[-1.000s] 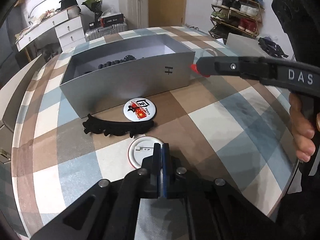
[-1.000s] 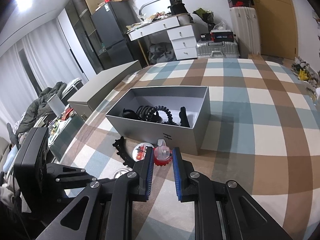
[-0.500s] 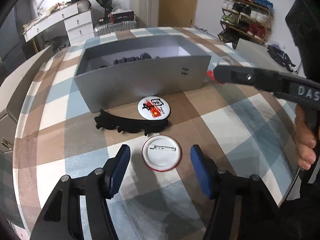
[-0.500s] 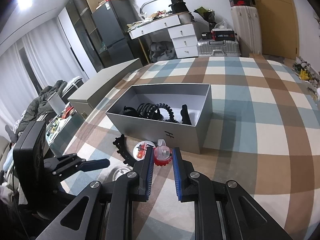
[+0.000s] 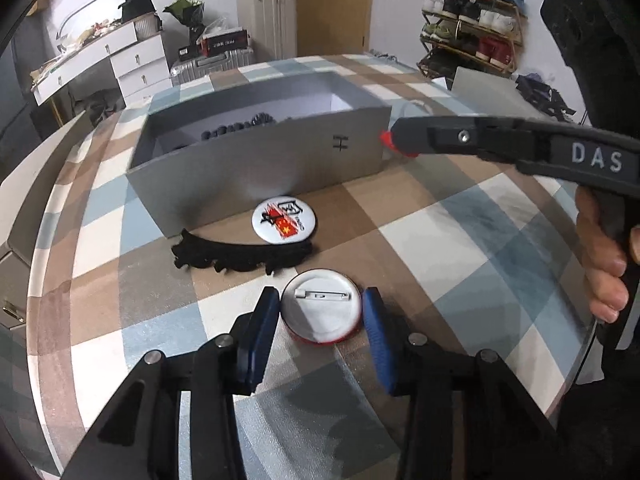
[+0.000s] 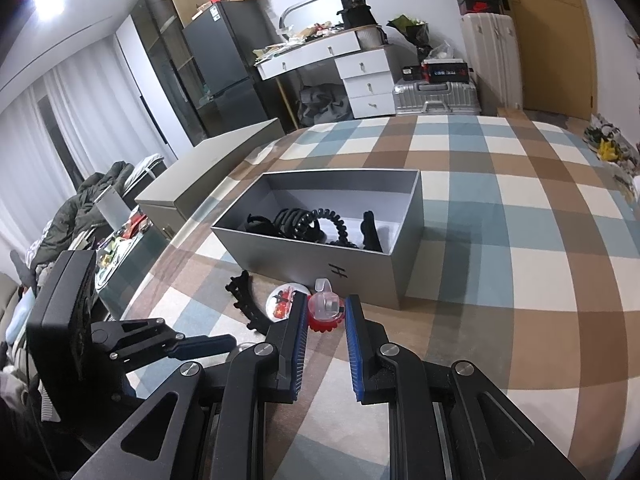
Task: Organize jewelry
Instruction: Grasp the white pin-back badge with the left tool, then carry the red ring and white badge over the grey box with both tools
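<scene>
Down-tilted, the left tongs (image 5: 320, 314) are closing around a face-down badge (image 5: 320, 307); the right tongs (image 6: 326, 312) pinch a red-and-clear trinket (image 6: 325, 309) beside the grey box (image 6: 320, 256).

Both grippers are black linkage frames with silver round screw heads at the joints and triangular cut-outs in the arms. The left gripper (image 5: 320, 322) carries dark blue pads; the right gripper (image 6: 325, 326) has brighter blue ribbed pads. White letters DAS mark the right gripper's side. A bare hand (image 5: 604, 264) wraps its black handle. A black boxy block sits behind the left gripper's frame
</scene>
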A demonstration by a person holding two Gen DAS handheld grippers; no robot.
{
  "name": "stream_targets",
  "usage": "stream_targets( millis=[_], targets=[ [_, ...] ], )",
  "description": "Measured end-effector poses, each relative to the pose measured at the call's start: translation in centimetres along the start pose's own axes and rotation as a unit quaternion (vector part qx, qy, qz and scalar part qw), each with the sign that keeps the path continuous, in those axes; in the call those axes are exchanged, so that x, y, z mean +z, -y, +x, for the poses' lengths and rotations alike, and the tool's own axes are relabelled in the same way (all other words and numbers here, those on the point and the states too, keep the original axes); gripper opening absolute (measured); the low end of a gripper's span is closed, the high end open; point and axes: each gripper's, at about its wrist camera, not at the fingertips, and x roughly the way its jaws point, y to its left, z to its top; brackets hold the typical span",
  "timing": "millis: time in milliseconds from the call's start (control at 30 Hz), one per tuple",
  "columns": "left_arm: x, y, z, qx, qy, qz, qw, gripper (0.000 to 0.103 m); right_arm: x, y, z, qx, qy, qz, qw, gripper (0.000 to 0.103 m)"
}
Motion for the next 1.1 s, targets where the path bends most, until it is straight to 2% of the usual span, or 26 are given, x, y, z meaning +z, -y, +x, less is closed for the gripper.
stream_targets(
  millis=[233,500,1100],
  targets=[
    [0.6,-1.1,-2.0,0.004,0.046,-0.017,0.9988,0.037,0.3,-0.7,-1.1,0.004,0.028,-0.005,1.000,0.017],
    [1.9,-2.8,-4.1,0.015,0.105,-0.044,0.9934,0.037,1.0,-1.3,-1.9,0.016,0.048,-0.008,0.999,0.017],
    [4.5,-5.9,-5.8,0.029,0.171,-0.077,0.9818,0.037,3.8,-2.3,-3.3,0.005,0.077,-0.005,0.997,0.018]
  ],
)
